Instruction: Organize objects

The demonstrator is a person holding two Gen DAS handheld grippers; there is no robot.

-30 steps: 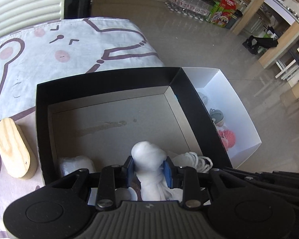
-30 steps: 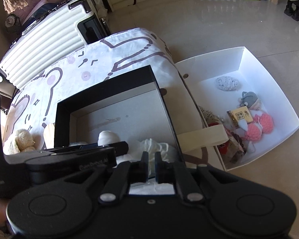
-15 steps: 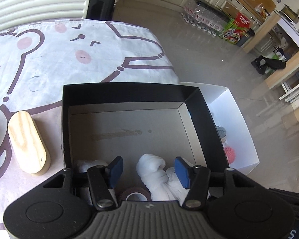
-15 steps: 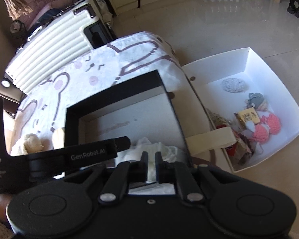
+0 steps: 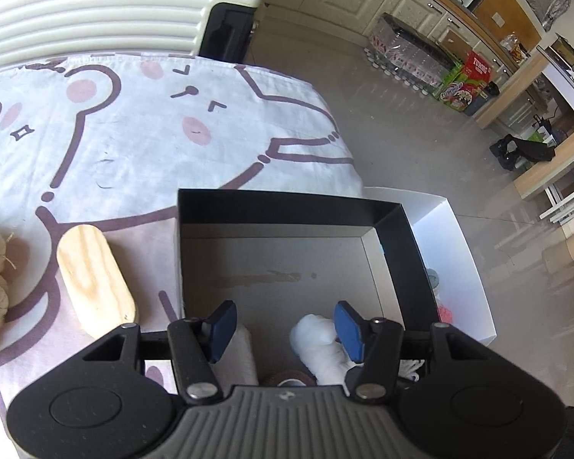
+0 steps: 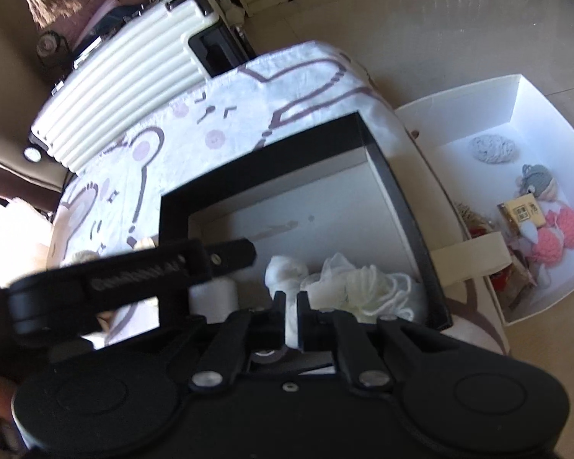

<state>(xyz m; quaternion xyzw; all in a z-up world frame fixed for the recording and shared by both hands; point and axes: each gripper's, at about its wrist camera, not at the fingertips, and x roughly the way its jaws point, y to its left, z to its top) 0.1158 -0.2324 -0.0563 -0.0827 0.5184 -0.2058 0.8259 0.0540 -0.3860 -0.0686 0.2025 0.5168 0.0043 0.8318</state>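
Cartoon-print cloth point(image 5: 141, 141) spread beyond both tools; black box point(image 5: 287, 206) under them; left gripper point(image 5: 285, 327) parted, gripping nothing, white bundle point(image 5: 317, 340) lay loose by its right pad; right gripper point(image 6: 291, 315) closed, empty, above that bundle.

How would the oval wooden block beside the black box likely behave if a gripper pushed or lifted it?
The wooden block looks solid and rigid, so it probably would not flex. It lies flat on the printed cloth, so a push would likely slide it, perhaps dragging fabric, not roll it. Its smooth rounded edges might slip in a narrow pinch.
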